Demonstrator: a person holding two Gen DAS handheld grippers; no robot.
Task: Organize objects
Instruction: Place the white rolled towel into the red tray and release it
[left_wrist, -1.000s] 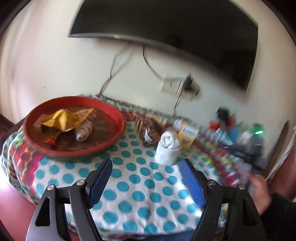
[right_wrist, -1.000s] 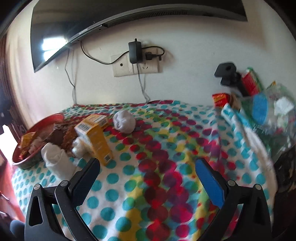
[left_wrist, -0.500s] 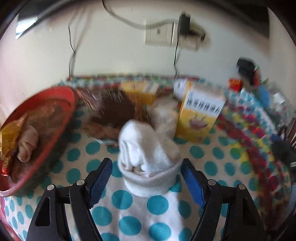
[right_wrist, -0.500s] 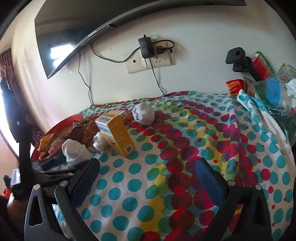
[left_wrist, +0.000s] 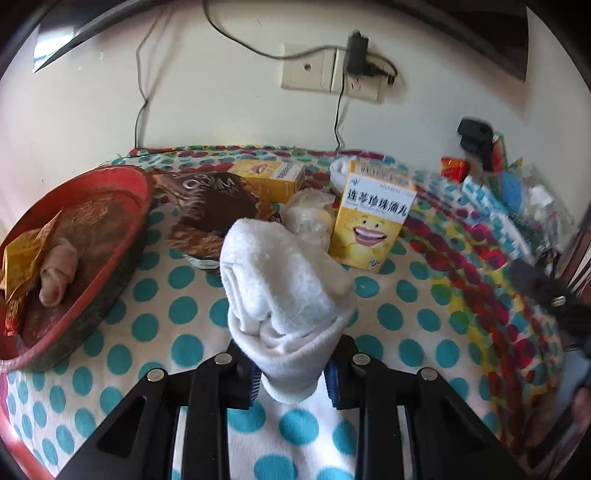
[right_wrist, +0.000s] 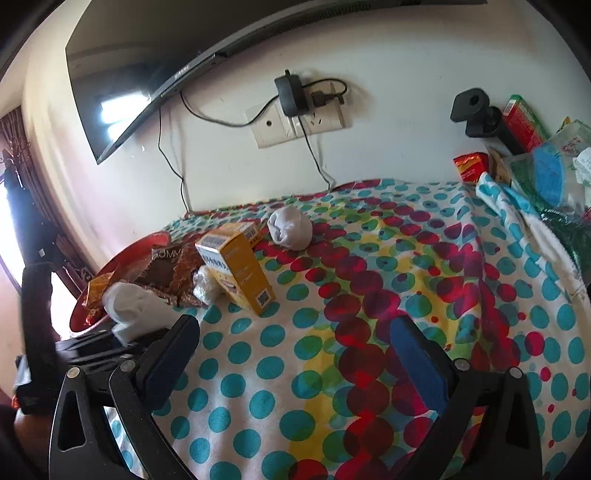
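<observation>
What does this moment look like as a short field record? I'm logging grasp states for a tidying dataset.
left gripper: shut on the rolled white sock
right gripper: open, holding nothing, above the dotted tablecloth
red bowl: on the left of the table, holds a beige sock roll and a gold wrapper
yellow carton: upright, behind the held sock
second white sock ball: on the cloth near the wall

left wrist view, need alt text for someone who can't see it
The left gripper is shut on a rolled white sock above a polka-dot tablecloth. A red bowl sits to the left; a yellow box and brown wrapper lie behind.
</observation>
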